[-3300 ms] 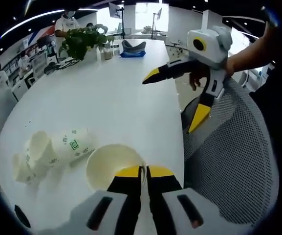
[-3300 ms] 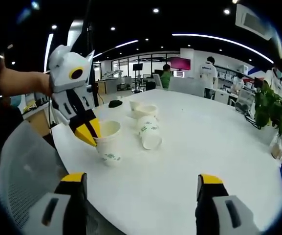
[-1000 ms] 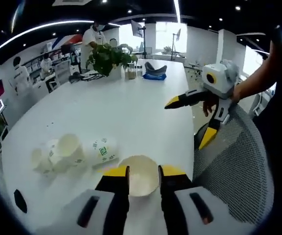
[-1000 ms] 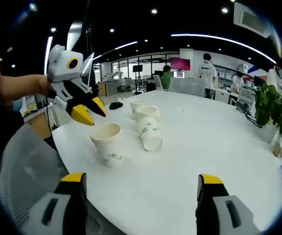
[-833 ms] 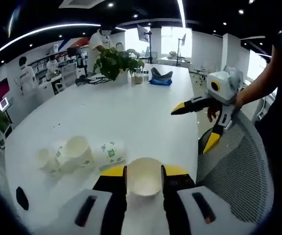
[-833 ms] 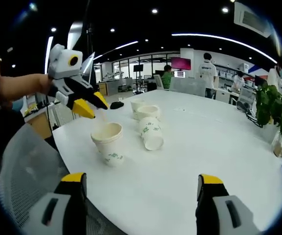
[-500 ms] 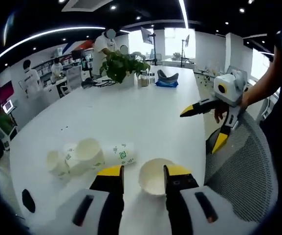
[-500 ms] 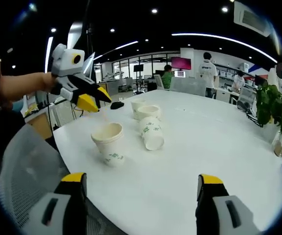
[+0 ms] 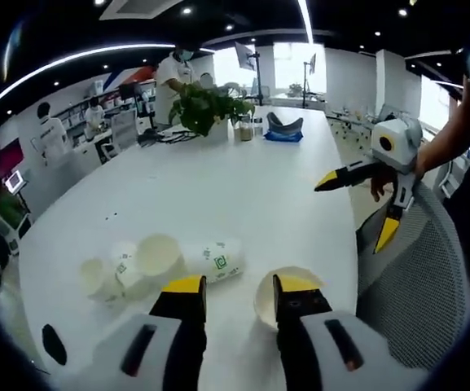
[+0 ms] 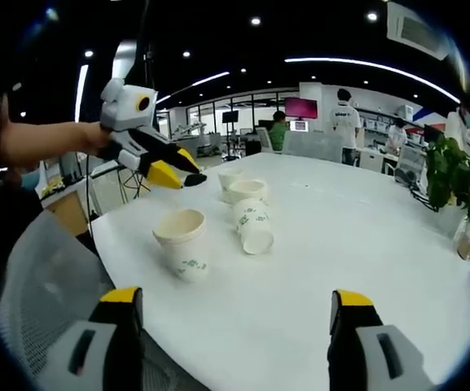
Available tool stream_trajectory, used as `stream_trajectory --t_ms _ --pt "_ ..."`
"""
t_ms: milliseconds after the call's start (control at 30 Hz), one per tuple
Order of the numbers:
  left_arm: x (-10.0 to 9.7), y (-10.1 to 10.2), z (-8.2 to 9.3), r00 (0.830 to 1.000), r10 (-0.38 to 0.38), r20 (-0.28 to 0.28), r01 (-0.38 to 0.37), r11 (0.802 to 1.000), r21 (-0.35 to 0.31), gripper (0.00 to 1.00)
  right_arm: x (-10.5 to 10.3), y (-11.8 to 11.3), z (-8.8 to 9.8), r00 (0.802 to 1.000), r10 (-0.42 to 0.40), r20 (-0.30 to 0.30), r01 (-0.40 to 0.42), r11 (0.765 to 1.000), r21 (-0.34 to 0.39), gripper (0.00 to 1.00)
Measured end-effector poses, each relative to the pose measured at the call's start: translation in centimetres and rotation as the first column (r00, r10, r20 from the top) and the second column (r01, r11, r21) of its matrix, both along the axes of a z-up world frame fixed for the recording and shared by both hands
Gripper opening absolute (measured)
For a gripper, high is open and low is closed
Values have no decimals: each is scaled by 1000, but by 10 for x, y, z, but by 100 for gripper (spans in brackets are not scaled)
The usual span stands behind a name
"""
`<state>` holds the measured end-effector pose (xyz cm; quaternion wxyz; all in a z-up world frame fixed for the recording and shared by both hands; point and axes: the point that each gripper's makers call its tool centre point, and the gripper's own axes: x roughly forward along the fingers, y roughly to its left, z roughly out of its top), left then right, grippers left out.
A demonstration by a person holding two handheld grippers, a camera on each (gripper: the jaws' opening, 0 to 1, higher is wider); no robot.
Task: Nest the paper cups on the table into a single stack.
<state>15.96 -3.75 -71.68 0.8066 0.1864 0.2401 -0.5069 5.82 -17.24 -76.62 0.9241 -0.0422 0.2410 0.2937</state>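
Note:
A nested stack of white paper cups (image 10: 182,243) stands upright near the table's edge; in the left gripper view the stack (image 9: 269,295) sits partly behind my right-hand jaw. One printed cup (image 9: 217,259) (image 10: 253,226) lies on its side. Beyond it stand further upright cups (image 9: 155,257) (image 10: 247,190). My left gripper (image 9: 236,287) is open and holds nothing; it hovers above the table past the stack (image 10: 187,175). My right gripper (image 10: 236,300) is open wide, held back over the table's near edge, and shows open at the right (image 9: 357,210).
A white table (image 10: 365,244) runs long and wide. A potted plant (image 9: 206,106) and a blue item (image 9: 283,134) stand at its far end. A grey mesh chair (image 9: 414,277) is beside the table edge. People stand at desks in the background.
My left gripper, earlier shut on the stack's rim, has let it go and drawn up and away toward the other cups. The stack stays standing. My right gripper has barely moved.

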Motion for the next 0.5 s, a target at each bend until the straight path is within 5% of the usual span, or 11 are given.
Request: stream_trajectory --t_ms 500 --pt "37 0 -17 999 -44 14 43 998 53 32 1 2 5 1000 -8 15 7 1000 25 100"
